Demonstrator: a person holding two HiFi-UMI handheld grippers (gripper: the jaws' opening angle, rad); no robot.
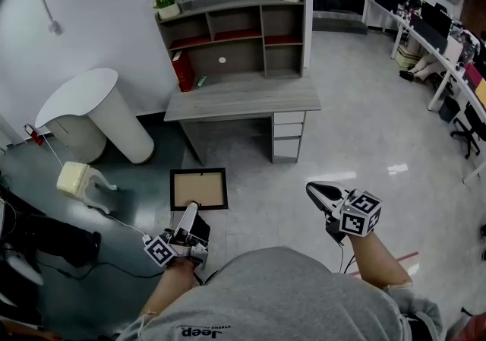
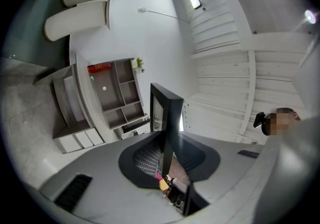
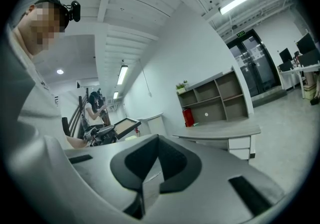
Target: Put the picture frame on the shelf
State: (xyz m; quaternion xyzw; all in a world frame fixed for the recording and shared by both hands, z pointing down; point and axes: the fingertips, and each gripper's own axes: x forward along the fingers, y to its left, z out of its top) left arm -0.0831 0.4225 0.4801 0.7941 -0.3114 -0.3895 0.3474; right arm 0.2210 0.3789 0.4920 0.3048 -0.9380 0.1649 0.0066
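We hold the picture frame (image 1: pixel 199 189) in the left gripper (image 1: pixel 190 208), whose jaws are clamped on the middle of the frame's near edge. In the left gripper view the black rim of the frame stands edge-on between the two pads, which press on it from both sides. The frame hangs above the floor (image 1: pixel 342 142), out in front of the counter (image 1: pixel 243 96) and well apart from the shelf (image 1: pixel 235 36). The shelf stands along the counter's back edge, with a potted plant (image 1: pixel 165 4) on its top left corner. The right gripper (image 1: pixel 315 189) is off to the right over the floor, its jaws drawn together on nothing.
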